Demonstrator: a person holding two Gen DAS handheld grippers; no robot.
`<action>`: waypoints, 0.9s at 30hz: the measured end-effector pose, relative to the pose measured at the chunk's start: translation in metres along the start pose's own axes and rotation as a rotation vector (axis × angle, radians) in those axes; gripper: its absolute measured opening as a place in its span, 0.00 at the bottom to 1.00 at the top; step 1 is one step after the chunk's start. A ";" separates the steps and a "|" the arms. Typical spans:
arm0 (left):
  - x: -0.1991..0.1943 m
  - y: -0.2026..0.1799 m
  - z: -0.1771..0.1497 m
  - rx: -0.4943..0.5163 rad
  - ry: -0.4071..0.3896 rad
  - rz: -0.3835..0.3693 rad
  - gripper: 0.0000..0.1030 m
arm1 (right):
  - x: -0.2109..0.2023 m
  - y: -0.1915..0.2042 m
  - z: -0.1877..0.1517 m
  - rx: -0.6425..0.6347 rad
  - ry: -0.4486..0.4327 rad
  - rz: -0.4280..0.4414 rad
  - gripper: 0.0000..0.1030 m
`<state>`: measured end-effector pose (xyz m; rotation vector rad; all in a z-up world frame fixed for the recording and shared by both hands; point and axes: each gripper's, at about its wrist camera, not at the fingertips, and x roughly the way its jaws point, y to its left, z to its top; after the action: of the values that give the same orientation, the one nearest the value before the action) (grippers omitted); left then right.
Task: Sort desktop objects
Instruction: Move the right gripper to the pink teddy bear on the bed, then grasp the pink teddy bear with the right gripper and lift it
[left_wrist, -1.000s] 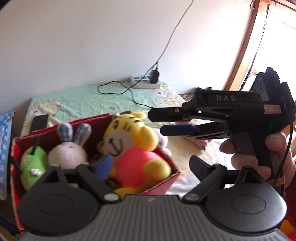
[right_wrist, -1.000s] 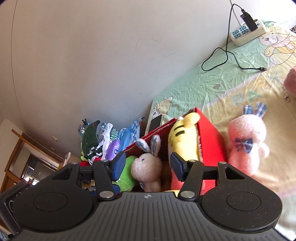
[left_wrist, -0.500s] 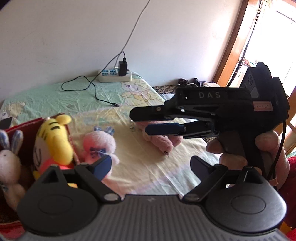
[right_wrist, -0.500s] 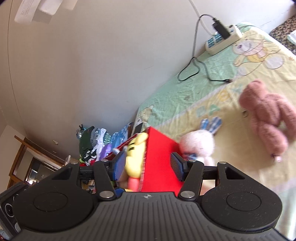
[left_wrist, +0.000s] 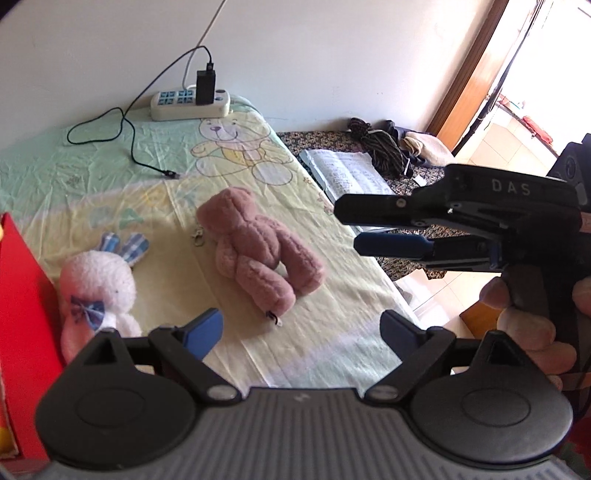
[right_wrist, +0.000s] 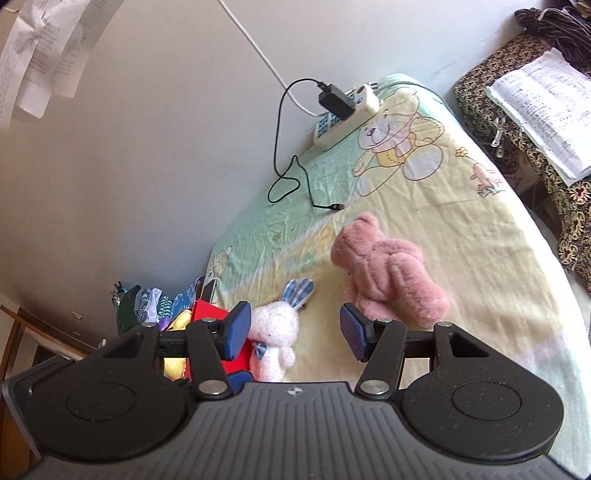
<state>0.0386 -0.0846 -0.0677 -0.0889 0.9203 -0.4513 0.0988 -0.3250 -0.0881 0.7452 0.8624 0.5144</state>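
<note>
While lying flat, the pink bear points its head toward the wall.

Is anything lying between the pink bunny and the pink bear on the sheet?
Only a small metal clasp beside the bear, seen in the left wrist view; otherwise bare sheet separates it from the bunny.

Pink bear: fluffy, dusty rose, lying flat on the yellow-green sheet, head toward the wall, legs toward the camera, small metal clasp beside its head. White bunny: pale pink-white plush, blue checked ears, blue bow at the neck, lying just beside the red box. Yellow plush inside the box, mostly hidden.
</note>
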 end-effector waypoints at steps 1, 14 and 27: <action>0.006 -0.001 0.002 -0.003 0.009 -0.001 0.90 | 0.000 -0.006 0.002 0.006 0.002 -0.006 0.56; 0.072 0.027 0.043 -0.153 0.066 -0.035 0.90 | 0.035 -0.058 0.048 -0.018 0.068 -0.087 0.56; 0.116 0.063 0.055 -0.272 0.133 -0.026 0.89 | 0.090 -0.078 0.070 -0.014 0.142 -0.091 0.56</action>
<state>0.1634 -0.0822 -0.1370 -0.3225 1.1088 -0.3572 0.2149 -0.3405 -0.1605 0.6586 1.0193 0.4958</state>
